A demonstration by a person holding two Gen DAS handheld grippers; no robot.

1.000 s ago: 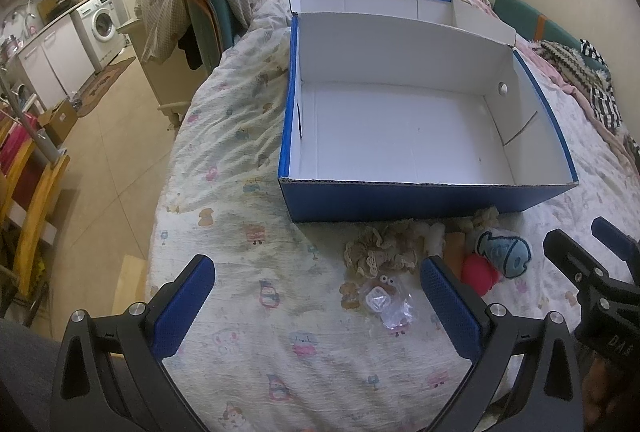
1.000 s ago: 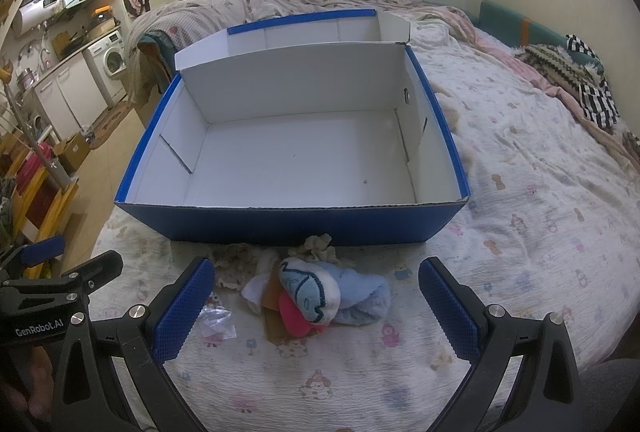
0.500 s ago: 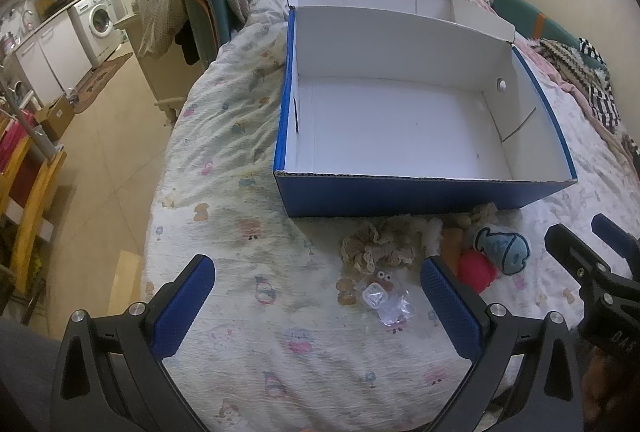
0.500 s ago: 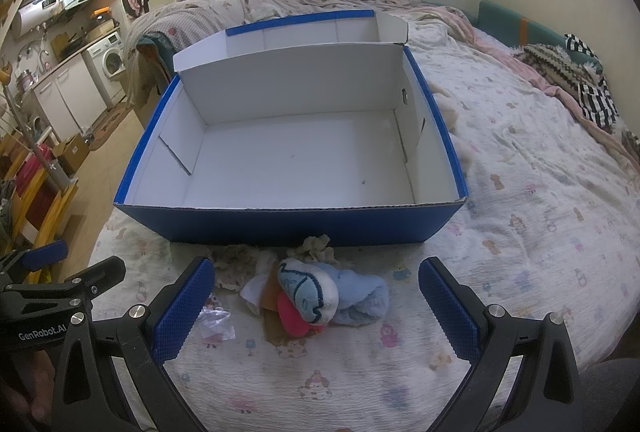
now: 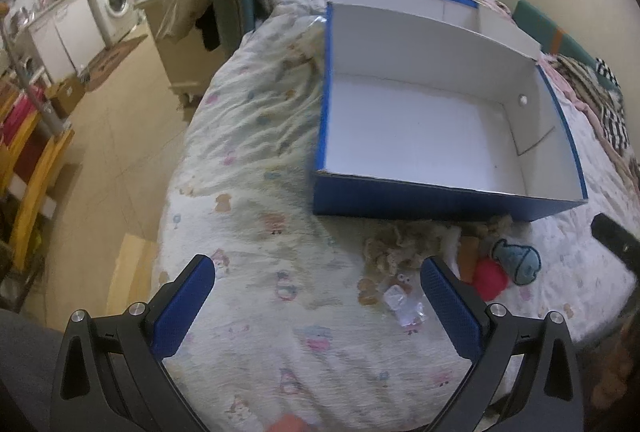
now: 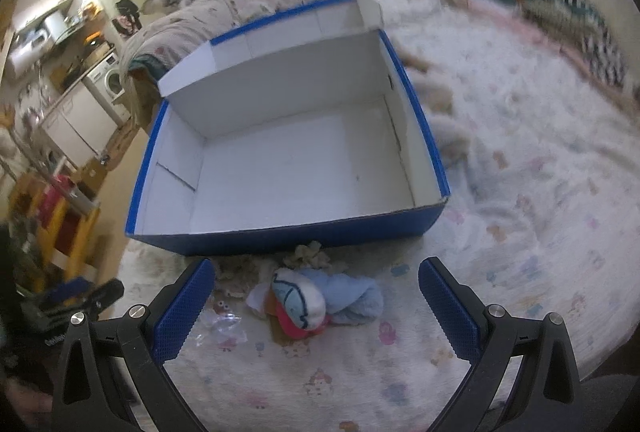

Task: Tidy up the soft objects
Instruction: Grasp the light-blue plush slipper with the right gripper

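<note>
Patterned bed [image 5: 256, 160] bearing box [image 5: 440, 200], soft toys [image 6: 320, 302].

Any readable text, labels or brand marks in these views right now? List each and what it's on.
White lettering on the left gripper body, seen in the right wrist view: too blurred to read.
Blue box: no print visible.
Bedsheet: cartoon figures only, no words.
Nothing else legible.

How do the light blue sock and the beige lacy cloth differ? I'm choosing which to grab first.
The light blue sock lies rolled and plump, with a fish patch, between the right claw's open fingers. The beige lacy cloth is frilly, flatter and closer to the blue box. Both lie on the bedsheet outside the box.
</note>
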